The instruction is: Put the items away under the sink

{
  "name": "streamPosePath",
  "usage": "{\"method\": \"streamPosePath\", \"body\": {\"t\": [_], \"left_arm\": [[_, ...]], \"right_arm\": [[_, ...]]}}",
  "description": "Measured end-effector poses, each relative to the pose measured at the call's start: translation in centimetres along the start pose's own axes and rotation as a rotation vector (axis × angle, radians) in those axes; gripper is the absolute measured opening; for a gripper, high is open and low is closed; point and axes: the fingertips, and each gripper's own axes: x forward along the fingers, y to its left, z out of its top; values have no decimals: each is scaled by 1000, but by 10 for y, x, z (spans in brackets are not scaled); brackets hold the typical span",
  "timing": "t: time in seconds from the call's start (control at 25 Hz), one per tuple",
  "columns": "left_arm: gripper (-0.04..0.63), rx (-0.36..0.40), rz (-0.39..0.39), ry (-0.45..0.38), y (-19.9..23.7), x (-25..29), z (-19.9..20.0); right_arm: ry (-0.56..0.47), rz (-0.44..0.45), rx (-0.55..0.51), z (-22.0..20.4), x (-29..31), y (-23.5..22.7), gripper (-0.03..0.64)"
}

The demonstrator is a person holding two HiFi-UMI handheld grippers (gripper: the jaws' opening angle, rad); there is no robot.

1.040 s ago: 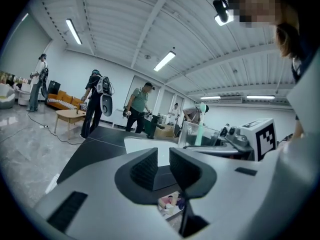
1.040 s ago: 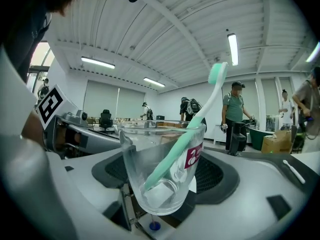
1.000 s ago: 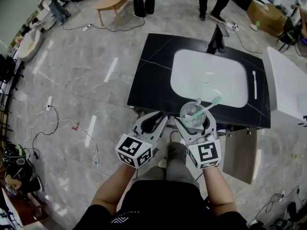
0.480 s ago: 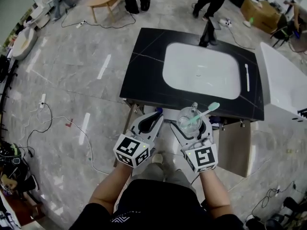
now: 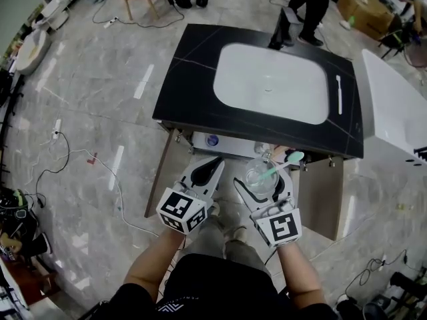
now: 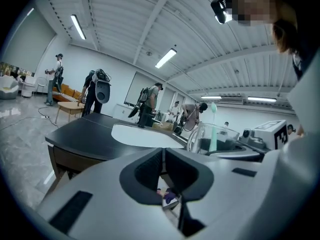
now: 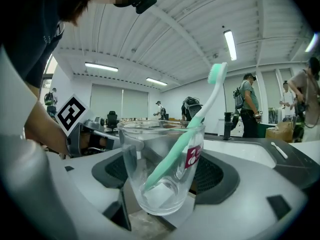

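The right gripper [image 5: 263, 173] is clamped on a clear drinking glass [image 5: 257, 179], one jaw on each side of its wall. The glass stands upright between the jaws. A mint-green toothbrush [image 5: 279, 167] leans inside it, its head sticking out over the rim toward the upper right of the head view. In the right gripper view a small dark red label shows on the glass.

The left gripper [image 5: 215, 164] sits just left of the right one, near the lower centre of the head view. Its jaws have just been closing and now stand almost together, with only a thin slit between the pads and nothing in it.

Both grippers point at the cabinet below the black surface [image 5: 187, 79], which fills the upper middle of the frame and holds a white sink [image 5: 270, 85]. The left cabinet door [image 5: 160, 179] and the right cabinet door [image 5: 330, 199] hang open. The glass hangs in front of the opening, between the two doors, not yet inside. A small blue round thing [image 5: 212, 140] shows on the shelf inside.
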Motion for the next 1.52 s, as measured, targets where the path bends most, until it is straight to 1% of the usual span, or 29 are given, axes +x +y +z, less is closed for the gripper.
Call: {"method": "streamPosePath", "body": {"t": [0.2,0.32,0.44,0.64,0.72,0.84,0.96,1.12,1.4,1.52], "left_arm": [[20,0,-25,25,-23,6,-21],[15,-8,-41,41,-34,7,-33],[15,-9,-52,59,-42,6,-50],[15,-6,-70,92,-50,14,-79],[15,-11,-84,109,-52,20,-92],[15,-20,-95,132,-55,25,-113],[15,-7,-111,144,-57,28,-132],[15,16,-103,135,-47,32,-151],[15,38,-65,105,-15,41,-184],[15,53,-52,96,1,48,-204]], "right_arm": [[8,-6,32,-23,-23,-2,339],[32,-10,38,-41,-35,-3,339],[30,-20,45,-56,-45,-2,339],[91,-19,60,-86,-58,-2,339],[89,-36,68,-98,-60,-6,339],[55,-69,85,-119,-61,-10,339],[54,-78,94,-138,-60,-10,339],[68,-63,69,-163,-53,-10,339],[38,-48,72,-201,-27,-5,339],[38,-28,53,-223,-16,-2,339]]}}
